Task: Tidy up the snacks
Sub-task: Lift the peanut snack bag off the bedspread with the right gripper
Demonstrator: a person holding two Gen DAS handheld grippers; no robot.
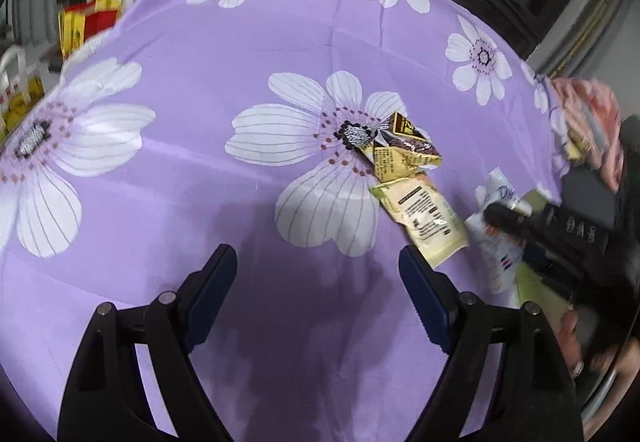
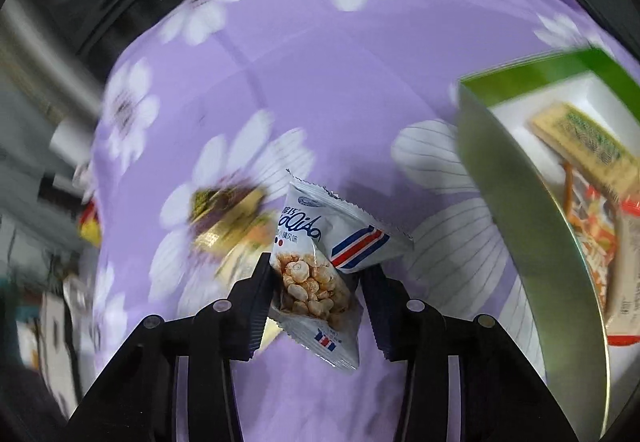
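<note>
My right gripper is shut on a white snack packet with blue and red stripes and holds it above the purple flowered cloth. The packet and right gripper also show in the left wrist view, at the right. A green box holding several snack packs stands to the right of the held packet. My left gripper is open and empty above the cloth. A yellow and brown packet and a cream packet lie on the cloth just ahead and right of it.
A pink cloth item sits at the cloth's right edge. Red and yellow boxes stand beyond the far left edge. Dark windows and cabinets lie behind the table.
</note>
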